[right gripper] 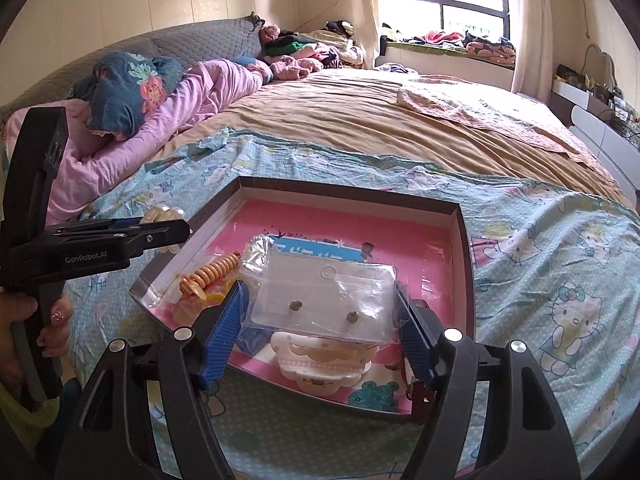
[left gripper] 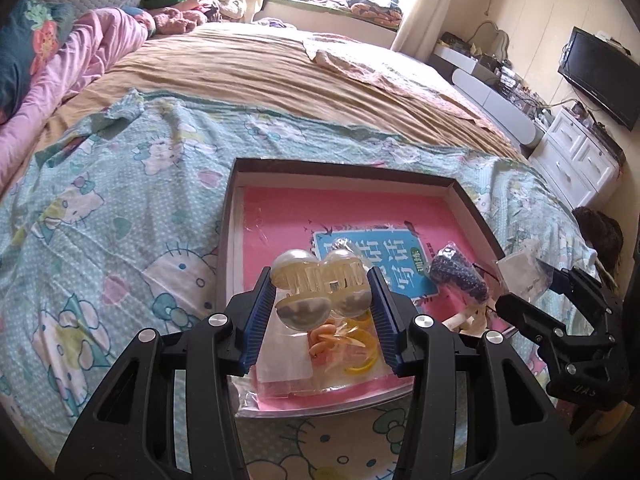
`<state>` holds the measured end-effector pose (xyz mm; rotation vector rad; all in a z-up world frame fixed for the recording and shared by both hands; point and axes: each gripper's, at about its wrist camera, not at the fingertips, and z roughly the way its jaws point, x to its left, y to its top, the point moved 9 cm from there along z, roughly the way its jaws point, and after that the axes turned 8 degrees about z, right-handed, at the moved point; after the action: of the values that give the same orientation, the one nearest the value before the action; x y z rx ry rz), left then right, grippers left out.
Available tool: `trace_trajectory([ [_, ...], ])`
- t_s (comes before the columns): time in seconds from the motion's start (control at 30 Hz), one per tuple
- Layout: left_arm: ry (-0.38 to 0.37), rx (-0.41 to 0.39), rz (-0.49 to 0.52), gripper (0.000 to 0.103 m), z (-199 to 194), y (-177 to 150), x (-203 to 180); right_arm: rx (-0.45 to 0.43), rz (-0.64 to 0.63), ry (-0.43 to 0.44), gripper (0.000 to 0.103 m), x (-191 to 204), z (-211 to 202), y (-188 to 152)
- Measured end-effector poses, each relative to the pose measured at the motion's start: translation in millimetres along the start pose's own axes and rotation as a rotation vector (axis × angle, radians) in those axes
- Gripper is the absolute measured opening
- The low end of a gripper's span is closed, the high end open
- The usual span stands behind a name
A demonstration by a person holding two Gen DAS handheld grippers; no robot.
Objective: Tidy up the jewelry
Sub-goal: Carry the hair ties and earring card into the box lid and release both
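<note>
My left gripper is shut on a cream, pearly hair claw clip, held above the near end of a shallow dark-rimmed box. The box floor is a pink book cover. Under the clip lies a clear bag of orange and yellow hair ties, with a bagged dark beaded piece to its right. My right gripper is shut on a clear plastic packet with two small studs, held over the box. Below the packet sits a white and pink claw clip. An orange spiral hair tie lies at the left.
The box rests on a Hello Kitty sheet on a wide bed with a tan cover. Pillows and a pink quilt lie at the head. White drawers and a TV stand to the right. A hand holds the left gripper.
</note>
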<state>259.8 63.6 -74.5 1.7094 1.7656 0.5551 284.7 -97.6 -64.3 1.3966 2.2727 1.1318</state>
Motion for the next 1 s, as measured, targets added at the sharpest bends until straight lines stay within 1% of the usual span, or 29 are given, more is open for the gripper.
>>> trace_trajectory([
  [0.23,-0.013,0.034,0.008,0.039,13.6,-8.0,-1.9,0.028,-0.007,-0.016,0.070,-0.1,13.3,-6.5],
  [0.4,-0.020,0.042,0.025,0.039,19.0,-8.7,-4.6,0.046,-0.014,-0.021,0.070,2.0,21.8,-9.1],
  [0.77,-0.021,0.053,0.012,0.039,23.1,-9.8,-0.8,0.075,-0.042,-0.020,0.070,11.2,38.2,-10.9],
  [0.83,-0.017,0.051,0.012,0.043,22.4,-9.8,0.1,0.080,-0.049,-0.021,0.070,13.2,41.4,-10.5],
  [1.0,-0.017,0.046,0.012,0.044,20.0,-9.2,0.2,0.088,-0.053,-0.018,0.070,16.7,46.5,-10.8],
])
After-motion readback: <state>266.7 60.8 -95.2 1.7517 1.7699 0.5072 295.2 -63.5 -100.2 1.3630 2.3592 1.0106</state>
